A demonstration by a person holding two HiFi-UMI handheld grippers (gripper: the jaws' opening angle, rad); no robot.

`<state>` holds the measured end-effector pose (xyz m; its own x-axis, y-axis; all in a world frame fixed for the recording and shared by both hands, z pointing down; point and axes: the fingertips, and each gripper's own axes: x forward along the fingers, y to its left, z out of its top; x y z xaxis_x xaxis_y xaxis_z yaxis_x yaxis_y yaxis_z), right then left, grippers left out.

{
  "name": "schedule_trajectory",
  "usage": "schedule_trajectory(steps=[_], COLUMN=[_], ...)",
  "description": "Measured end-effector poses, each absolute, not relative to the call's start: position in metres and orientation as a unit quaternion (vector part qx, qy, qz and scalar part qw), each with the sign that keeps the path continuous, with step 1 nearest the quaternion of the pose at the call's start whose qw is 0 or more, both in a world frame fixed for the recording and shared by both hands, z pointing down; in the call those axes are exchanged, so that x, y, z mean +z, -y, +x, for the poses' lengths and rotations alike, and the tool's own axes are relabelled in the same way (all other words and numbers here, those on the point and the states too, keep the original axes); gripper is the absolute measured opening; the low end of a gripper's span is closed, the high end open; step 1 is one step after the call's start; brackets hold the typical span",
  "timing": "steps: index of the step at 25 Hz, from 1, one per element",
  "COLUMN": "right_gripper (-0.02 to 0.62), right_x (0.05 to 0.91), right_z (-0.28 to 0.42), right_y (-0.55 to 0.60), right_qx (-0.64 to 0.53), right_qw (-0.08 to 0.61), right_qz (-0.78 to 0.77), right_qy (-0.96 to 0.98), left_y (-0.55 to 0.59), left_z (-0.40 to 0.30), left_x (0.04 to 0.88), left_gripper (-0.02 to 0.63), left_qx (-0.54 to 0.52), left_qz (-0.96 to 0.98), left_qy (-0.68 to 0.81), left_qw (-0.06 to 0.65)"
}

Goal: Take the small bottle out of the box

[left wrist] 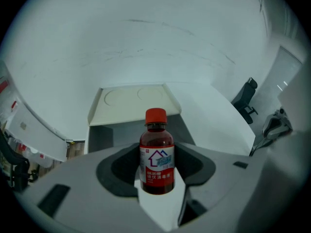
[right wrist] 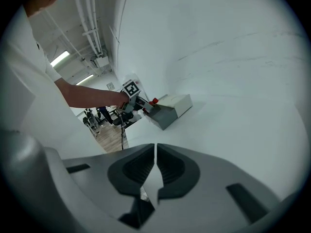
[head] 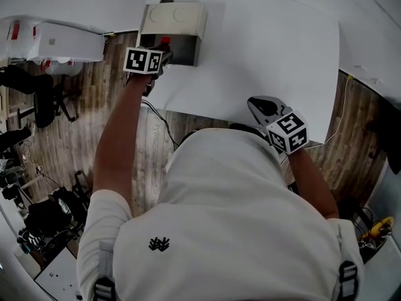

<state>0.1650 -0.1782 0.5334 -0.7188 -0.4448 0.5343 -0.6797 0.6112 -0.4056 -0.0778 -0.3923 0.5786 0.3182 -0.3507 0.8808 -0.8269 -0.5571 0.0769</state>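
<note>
L gripper (left wrist: 156, 181) clamped on small bottle (left wrist: 157, 152), jaws pressing both sides of its body. Bottle upright, red cap on top, dk red contents, white/red label. It sits just at near side of box (head: 172, 19), by the open dark front. Box at far-left of white desk (head: 269, 55). R gripper (right wrist: 155, 171) pinched together, nothing in it, near-right, well apart from box
</note>
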Motion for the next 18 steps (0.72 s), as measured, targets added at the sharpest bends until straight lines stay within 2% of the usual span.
schedule_trajectory(steps=[18], right_gripper=[0.015], right_x=[0.519], right_z=[0.074], right_y=[0.152], right_qx=[0.264], right_qw=[0.218], right_qz=[0.305], right_qy=[0.889], left_y=[0.286], left_z=[-0.111], left_x=[0.486], left_gripper=[0.222], left_qx=[0.285], left_qz=[0.843], left_qy=[0.392], left_qw=[0.235])
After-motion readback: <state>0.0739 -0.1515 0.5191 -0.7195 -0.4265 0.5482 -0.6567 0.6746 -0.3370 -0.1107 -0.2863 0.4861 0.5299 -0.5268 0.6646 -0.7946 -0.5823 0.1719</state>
